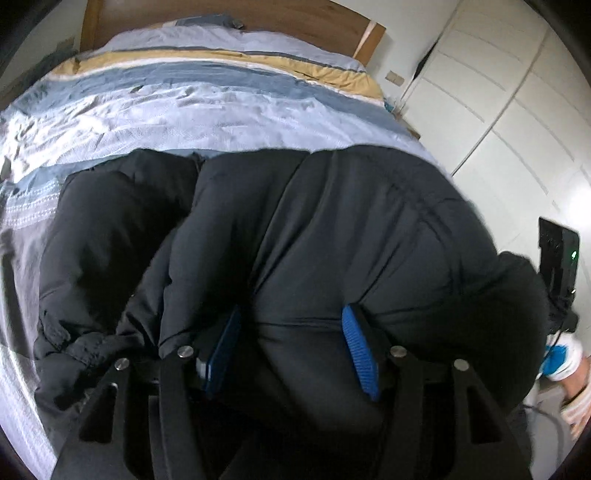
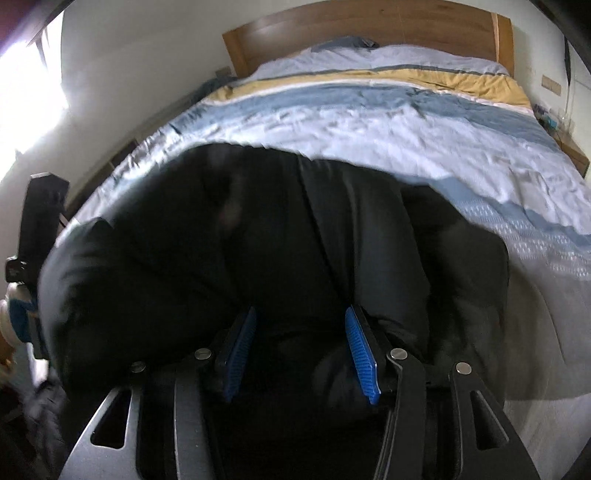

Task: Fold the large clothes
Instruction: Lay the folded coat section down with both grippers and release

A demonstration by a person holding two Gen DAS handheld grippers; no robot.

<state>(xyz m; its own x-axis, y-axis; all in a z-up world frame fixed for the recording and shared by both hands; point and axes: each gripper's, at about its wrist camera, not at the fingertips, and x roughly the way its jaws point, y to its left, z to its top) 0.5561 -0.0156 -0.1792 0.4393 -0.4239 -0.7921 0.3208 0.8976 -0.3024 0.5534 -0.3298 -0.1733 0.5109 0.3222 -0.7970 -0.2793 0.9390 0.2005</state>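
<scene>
A large black padded jacket [image 1: 332,221] lies bunched across the near end of the bed, with one sleeve [image 1: 92,240] trailing left to a gathered cuff. My left gripper [image 1: 291,314] points down onto it, open. A puffy fold bulges between the blue pads [image 1: 360,350], whose faces stay bare. In the right wrist view the same jacket [image 2: 221,240] fills the foreground, blurred. My right gripper [image 2: 301,312] is open too, with dark fabric lying loose between its fingers [image 2: 360,354].
The bed carries a rumpled duvet [image 1: 221,103] striped pale blue, grey-blue and yellow, under a wooden headboard [image 2: 369,22]. White wardrobe doors [image 1: 498,92] stand to the right. The other tool's black body [image 1: 557,258] and a person's hand show at the right edge.
</scene>
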